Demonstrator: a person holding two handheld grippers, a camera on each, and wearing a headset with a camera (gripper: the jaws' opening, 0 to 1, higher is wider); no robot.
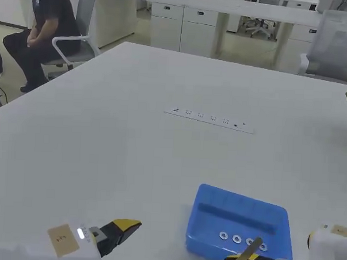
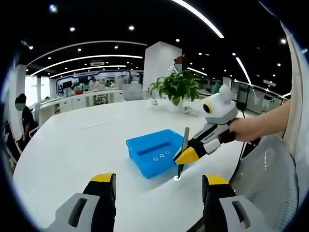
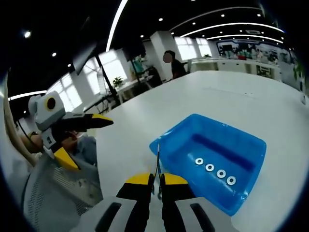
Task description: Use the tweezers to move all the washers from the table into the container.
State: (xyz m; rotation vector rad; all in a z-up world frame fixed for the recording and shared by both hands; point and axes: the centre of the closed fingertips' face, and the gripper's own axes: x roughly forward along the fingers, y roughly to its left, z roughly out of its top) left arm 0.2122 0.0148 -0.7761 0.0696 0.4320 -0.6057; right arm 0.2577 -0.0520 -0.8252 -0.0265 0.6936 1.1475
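**At the bench: four washers in the container, tweezers tip-down beside it**

Far left on the head view, a seated person (image 1: 45,26) is on a chair beyond the white table (image 1: 104,133). Near the table's bottom-left edge is my left gripper (image 2: 159,180). Its yellow-tipped jaws stand wide apart with nothing between them, and it hovers clear of everything.

Mid-table, well beyond the work, a flush socket strip (image 1: 208,119) lies in the surface.

To the right of centre sits the blue container (image 1: 238,222), flat on the table and upright. The washers (image 3: 210,167), four of them, lie in a row on its floor along the near side. They sit close together, none stacked.

Further right is my right gripper (image 3: 158,178). Its jaws are pressed together on the tweezers (image 2: 186,137), which run out between them, tip pointing down. In the left gripper view the tip comes down just outside the container's wall, onto a small pale ring (image 2: 177,178) on the table. This may be a washer. I cannot tell whether the tips grip it or only touch it.

A potted plant (image 2: 176,87) stands at the table's far end in that view.
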